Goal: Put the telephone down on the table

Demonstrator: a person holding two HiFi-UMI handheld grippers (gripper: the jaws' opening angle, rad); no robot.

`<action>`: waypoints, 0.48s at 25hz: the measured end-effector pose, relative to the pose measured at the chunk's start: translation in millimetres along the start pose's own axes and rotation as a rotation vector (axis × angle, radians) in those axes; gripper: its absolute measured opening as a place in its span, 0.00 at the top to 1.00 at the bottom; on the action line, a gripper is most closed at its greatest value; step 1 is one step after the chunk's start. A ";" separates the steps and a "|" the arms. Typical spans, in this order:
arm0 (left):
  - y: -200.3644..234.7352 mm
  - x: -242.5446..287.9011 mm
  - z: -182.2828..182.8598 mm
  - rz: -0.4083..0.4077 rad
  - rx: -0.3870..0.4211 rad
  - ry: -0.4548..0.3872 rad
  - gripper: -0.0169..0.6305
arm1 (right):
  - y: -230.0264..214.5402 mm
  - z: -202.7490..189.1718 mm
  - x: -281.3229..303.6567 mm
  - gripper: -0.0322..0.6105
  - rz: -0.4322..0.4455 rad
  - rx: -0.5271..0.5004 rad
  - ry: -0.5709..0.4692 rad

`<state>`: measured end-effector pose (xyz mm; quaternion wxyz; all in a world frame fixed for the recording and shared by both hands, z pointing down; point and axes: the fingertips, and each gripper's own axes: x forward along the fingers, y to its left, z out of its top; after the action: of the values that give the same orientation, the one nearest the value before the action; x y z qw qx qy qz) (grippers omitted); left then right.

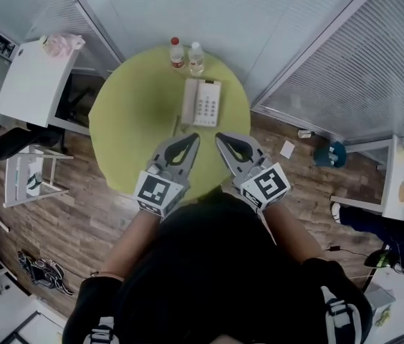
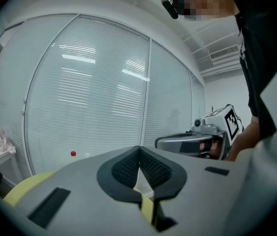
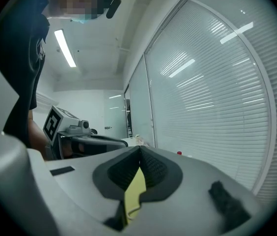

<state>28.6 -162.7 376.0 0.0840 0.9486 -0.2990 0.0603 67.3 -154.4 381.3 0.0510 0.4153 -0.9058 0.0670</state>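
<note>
On the far half of the round yellow-green surface (image 1: 127,120) lies the white telephone (image 1: 208,102), flat, with its handset along its left side in the head view and its keypad to the right. Just beyond it, near the far rim, two small bottles stand upright side by side: one with a red cap (image 1: 177,53), one with a white cap (image 1: 196,59).

Both tools hang over the near edge of the surface, well short of the telephone and touching nothing on it. The left tool (image 1: 194,137) has its jaws pressed together tip to tip with nothing between them. Its own view shows the dark ribbed pads meeting in a point, with only a sliver of the yellow surface visible through the gap behind them. The right tool (image 1: 220,136) is the same — jaws closed on nothing, pads touching at the tip. The two lie side by side with their tips angled toward each other, near but apart, and both point roughly at the telephone.

A white cabinet (image 1: 30,84) stands left of the surface on a wooden floor (image 1: 102,213). Glass walls with blinds (image 1: 374,70) close in the far side.
</note>
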 end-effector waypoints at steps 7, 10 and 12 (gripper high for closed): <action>27.0 50.4 -9.1 0.046 -0.027 0.045 0.95 | -50.3 -13.4 22.4 0.92 0.021 0.021 0.034; 36.9 68.3 -13.3 0.068 -0.034 0.065 0.95 | -69.3 -20.7 32.3 0.92 0.036 0.034 0.042; 43.9 79.2 -16.7 0.086 -0.039 0.078 0.95 | -81.1 -26.5 38.9 0.92 0.044 0.043 0.051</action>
<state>66.6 -239.0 410.8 0.1112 0.9300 -0.3372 0.0950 104.6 -231.5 419.5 0.0636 0.3946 -0.9114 0.0981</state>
